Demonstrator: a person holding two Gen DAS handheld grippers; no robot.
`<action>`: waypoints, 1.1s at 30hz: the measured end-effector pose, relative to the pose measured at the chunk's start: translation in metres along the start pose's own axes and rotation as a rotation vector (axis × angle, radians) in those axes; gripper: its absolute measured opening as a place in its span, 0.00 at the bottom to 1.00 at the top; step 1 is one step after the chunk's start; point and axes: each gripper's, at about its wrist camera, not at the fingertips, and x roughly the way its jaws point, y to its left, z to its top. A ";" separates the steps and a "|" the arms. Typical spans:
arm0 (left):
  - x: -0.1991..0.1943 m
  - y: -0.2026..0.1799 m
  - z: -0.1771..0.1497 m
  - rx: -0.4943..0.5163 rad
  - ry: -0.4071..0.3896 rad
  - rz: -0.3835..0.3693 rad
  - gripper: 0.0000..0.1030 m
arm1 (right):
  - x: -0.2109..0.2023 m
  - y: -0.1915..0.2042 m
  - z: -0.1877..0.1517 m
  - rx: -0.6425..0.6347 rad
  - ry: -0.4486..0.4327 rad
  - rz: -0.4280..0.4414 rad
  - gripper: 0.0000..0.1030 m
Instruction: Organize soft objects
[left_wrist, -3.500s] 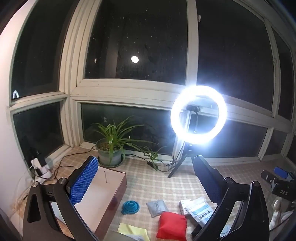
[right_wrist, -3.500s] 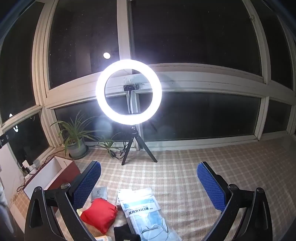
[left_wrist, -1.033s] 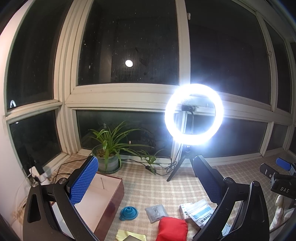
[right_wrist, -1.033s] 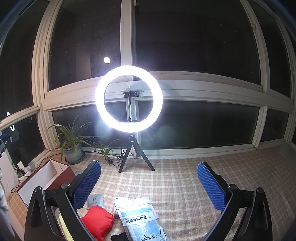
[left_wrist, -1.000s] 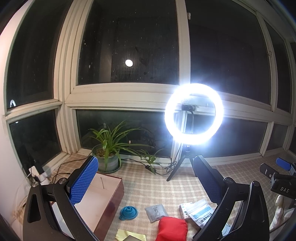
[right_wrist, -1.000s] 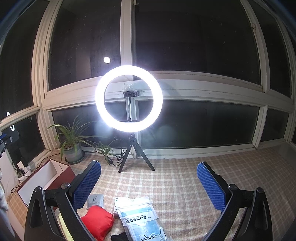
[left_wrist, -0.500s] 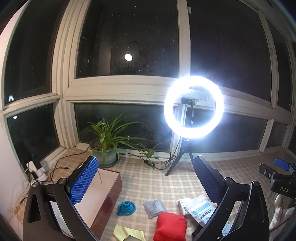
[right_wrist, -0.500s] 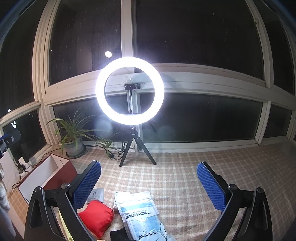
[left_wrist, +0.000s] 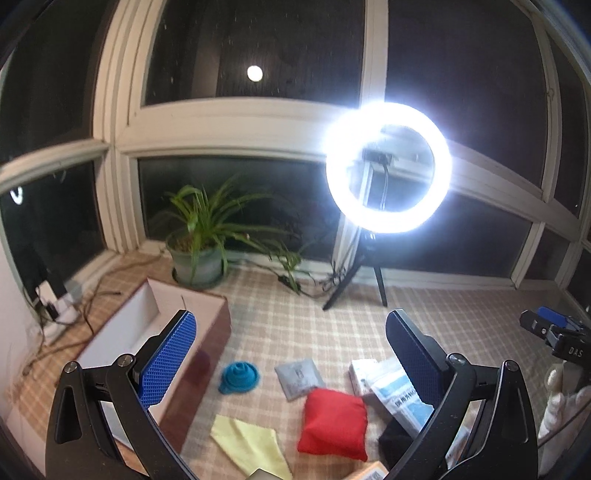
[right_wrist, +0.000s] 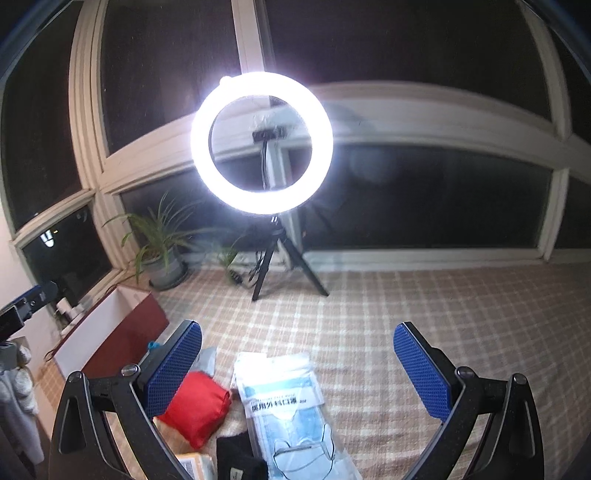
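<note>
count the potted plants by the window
1: the potted plant stands on the checked cloth at the window corner, behind the open box, left of the ring light. None look hidden.

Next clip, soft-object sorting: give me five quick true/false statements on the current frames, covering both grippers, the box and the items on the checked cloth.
1. Both grippers hold nothing. True: the left gripper and right gripper have their jaws wide apart.
2. The red beanbag is inside the box. False: it lies on the checked cloth.
3. The ring light is lit. True.
4. The blue funnel sits beside the box. True.
5. The mask packet lies left of the beanbag. False: it lies to its right.
</note>
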 end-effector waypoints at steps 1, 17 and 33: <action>0.003 0.001 -0.002 -0.005 0.014 -0.005 0.99 | 0.005 -0.005 -0.002 0.005 0.025 0.020 1.00; 0.062 0.015 -0.063 -0.137 0.315 -0.095 0.98 | 0.094 -0.026 -0.044 0.141 0.373 0.309 1.00; 0.119 0.009 -0.109 -0.116 0.543 -0.229 0.91 | 0.193 0.063 -0.094 0.216 0.782 0.451 0.76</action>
